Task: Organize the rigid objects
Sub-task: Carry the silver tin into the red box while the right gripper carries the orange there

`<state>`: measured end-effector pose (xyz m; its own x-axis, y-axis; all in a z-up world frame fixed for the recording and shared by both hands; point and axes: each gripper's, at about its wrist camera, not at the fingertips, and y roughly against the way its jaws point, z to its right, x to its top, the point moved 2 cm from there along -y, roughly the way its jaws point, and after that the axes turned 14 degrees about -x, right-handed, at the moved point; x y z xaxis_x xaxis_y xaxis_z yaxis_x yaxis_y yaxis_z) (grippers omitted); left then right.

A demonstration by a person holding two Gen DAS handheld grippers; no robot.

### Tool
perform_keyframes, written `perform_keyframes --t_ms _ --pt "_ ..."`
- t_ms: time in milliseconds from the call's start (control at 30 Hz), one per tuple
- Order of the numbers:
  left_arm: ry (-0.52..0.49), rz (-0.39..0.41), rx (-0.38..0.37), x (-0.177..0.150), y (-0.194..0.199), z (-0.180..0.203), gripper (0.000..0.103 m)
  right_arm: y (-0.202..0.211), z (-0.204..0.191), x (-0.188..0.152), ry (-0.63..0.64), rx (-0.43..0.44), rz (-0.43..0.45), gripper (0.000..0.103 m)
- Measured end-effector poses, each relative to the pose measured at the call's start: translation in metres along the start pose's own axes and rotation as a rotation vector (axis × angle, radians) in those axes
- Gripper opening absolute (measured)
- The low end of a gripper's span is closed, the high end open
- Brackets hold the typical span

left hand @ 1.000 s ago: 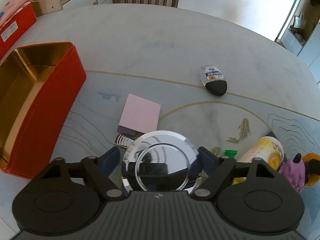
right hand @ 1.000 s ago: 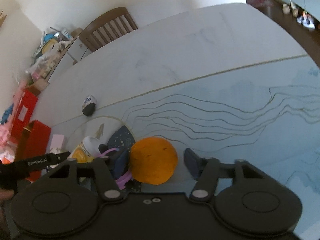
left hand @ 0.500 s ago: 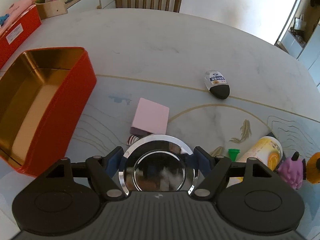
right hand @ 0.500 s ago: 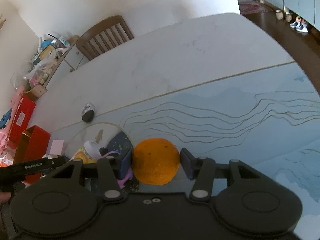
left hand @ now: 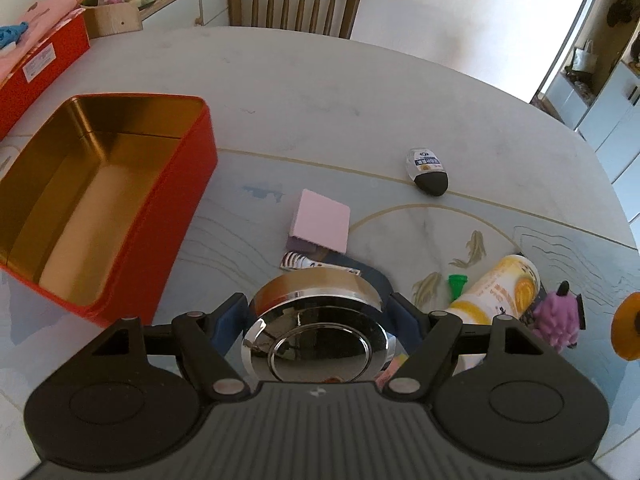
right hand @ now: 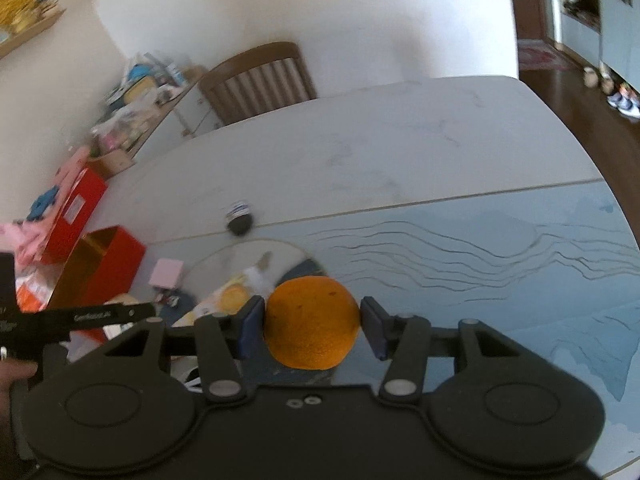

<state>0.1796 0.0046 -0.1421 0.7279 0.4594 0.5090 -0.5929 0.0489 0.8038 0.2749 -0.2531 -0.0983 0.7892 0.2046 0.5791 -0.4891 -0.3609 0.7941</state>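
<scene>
My left gripper [left hand: 318, 316] is shut on a round shiny metal tin [left hand: 316, 332] and holds it above the table. An open red box with a gold inside [left hand: 92, 200] stands to its left. My right gripper [right hand: 312, 326] is shut on an orange [right hand: 312, 322] and holds it above the table; the orange also shows in the left wrist view [left hand: 628, 332]. On the table lie a pink box [left hand: 320, 222], a black-and-white bottle [left hand: 428, 170], a yellow bottle with a green cap [left hand: 500, 288] and a purple toy [left hand: 558, 318].
A wooden chair [left hand: 294, 0] stands at the table's far side. A second red box [left hand: 40, 68] lies at the far left. A cluttered sideboard [right hand: 136, 112] runs along the wall. The table's right edge [right hand: 580, 148] drops to a dark floor.
My left gripper rose and moved left with the tin, toward the red box. My right gripper closed on the orange and lifted it off the table.
</scene>
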Motion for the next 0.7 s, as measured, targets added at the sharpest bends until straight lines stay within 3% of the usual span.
perform_keyframes --t_ms 400,700 --pt "0.006 0.035 -0.093 0.008 0.056 -0.017 0.076 0.021 -0.072 0.003 0.155 0.043 0.031 0.052" --pt "-0.006 0.096 -0.123 0.033 0.094 -0.055 0.076 0.022 -0.154 0.010 0.261 0.089 0.064 0.052"
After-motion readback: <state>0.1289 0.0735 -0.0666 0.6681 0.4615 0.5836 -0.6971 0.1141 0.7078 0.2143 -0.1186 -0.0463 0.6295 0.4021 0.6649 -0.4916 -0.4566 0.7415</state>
